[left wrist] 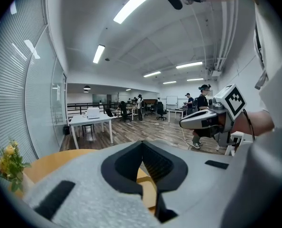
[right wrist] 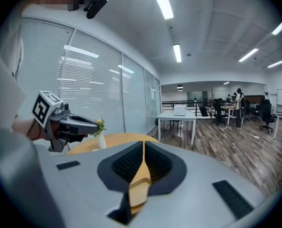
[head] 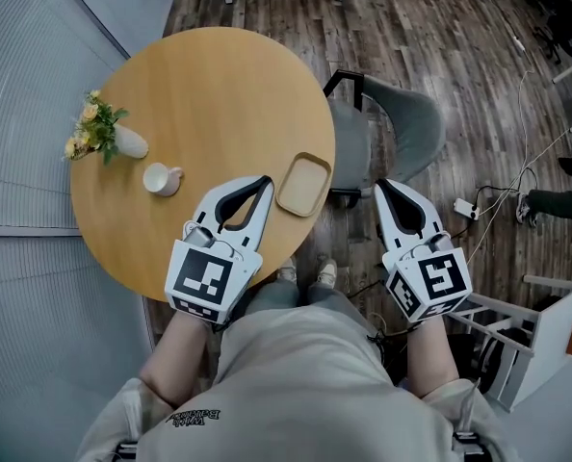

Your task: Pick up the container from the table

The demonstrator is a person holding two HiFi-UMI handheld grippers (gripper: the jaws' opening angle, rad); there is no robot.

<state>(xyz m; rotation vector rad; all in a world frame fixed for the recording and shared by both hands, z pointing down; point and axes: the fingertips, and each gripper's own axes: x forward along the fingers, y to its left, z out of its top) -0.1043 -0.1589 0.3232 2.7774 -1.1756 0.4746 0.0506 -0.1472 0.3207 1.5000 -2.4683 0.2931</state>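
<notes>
The container is a shallow, rounded wooden tray (head: 303, 184) lying flat at the right edge of the round wooden table (head: 199, 85). My left gripper (head: 266, 180) hovers over the table's near side, its tips just left of the tray, jaws shut and holding nothing. In the left gripper view its jaws (left wrist: 142, 145) meet at the tip, and a strip of tan wood (left wrist: 148, 184) shows through the gap below. My right gripper (head: 381, 186) is off the table, to the right of the tray and above the floor, also shut and empty (right wrist: 143, 144).
A white vase of yellow flowers (head: 113, 139) and a white cup (head: 160, 178) stand on the table's left side. A grey chair (head: 402, 128) sits against the table's right edge. Cables and a power strip (head: 464, 207) lie on the wooden floor; a glass wall runs along the left.
</notes>
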